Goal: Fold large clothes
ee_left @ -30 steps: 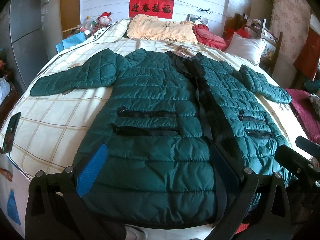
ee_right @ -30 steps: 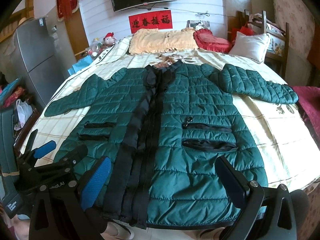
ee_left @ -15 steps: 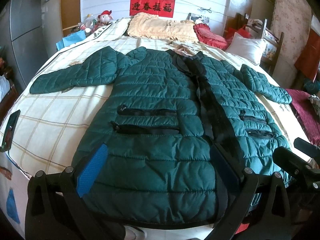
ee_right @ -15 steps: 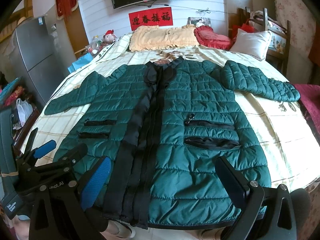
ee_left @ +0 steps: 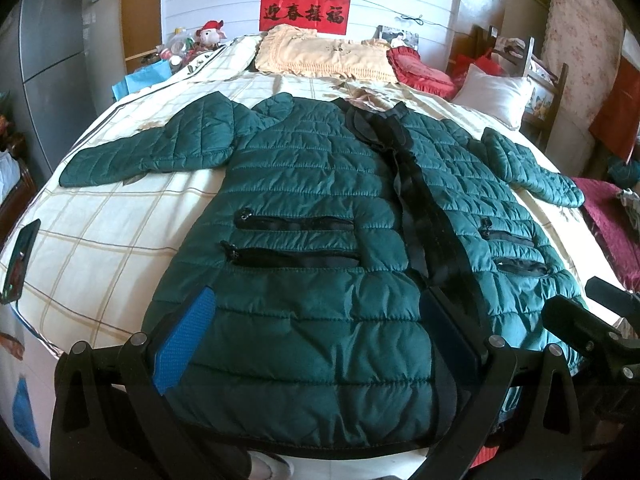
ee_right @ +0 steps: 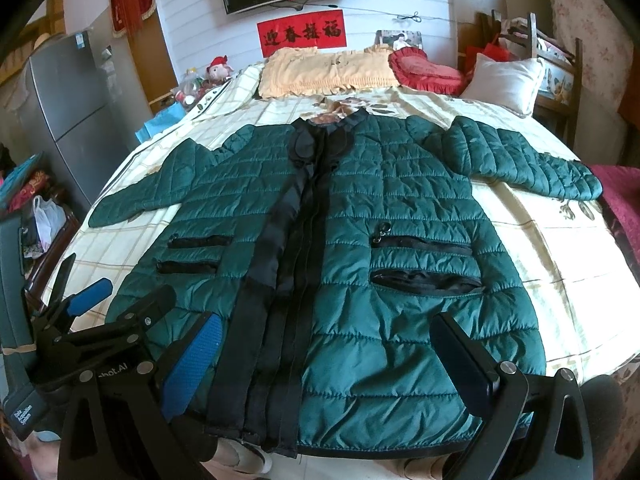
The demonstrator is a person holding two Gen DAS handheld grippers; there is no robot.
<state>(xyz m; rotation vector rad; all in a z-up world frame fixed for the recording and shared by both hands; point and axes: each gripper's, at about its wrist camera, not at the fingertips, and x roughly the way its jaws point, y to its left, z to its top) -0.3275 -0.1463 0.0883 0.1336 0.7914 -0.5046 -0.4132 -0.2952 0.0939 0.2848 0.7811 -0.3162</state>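
A dark green quilted jacket with a black front placket lies flat, front up, on the bed, both sleeves spread out sideways. It also shows in the right wrist view. My left gripper is open and empty, above the hem on the jacket's left half. My right gripper is open and empty, above the hem on the right half. The left gripper also shows at the lower left of the right wrist view.
The bed has a cream checked cover. A yellow pillow, a red cushion and a white pillow lie at its head. A grey fridge stands left. A phone lies at the bed's left edge.
Both views have shifted slightly closer to the bed and jacket. The jacket has not moved and both grippers stay open.
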